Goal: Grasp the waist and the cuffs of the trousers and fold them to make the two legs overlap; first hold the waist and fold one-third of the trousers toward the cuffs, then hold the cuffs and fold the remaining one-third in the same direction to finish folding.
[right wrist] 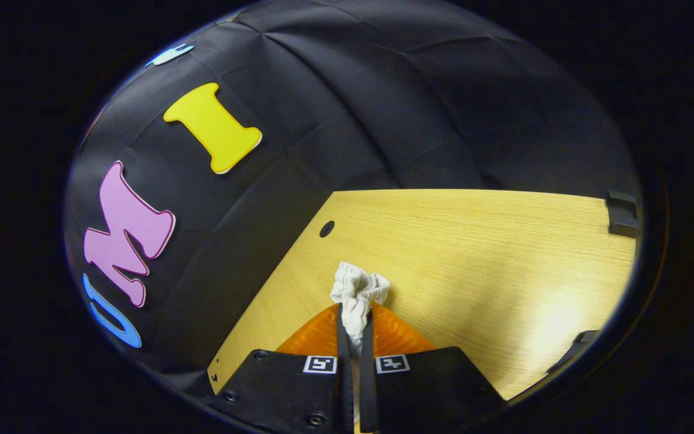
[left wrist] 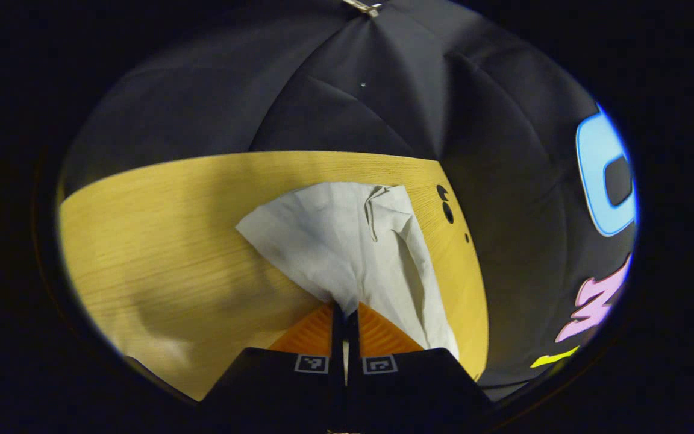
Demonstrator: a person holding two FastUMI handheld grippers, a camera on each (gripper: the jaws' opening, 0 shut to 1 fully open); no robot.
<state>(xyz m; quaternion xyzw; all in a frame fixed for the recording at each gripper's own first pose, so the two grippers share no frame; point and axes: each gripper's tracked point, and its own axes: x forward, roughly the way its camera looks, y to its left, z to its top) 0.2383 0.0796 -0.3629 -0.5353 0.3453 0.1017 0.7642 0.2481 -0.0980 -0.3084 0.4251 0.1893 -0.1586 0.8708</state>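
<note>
Pale grey trousers hang from my left gripper, which is shut on an edge of the cloth; the fabric spreads away from the fingers over the wooden table, with a folded seam near its far end. In the right gripper view, a bunched white-grey wad of the trousers sticks out between the fingers of my right gripper, which is shut on it above the table. Which end is waist and which is cuffs cannot be told.
The table's right edge with dark round holes lies close to the cloth in the left gripper view. A hole marks the table corner in the right gripper view, and a black bracket sits at the far right edge.
</note>
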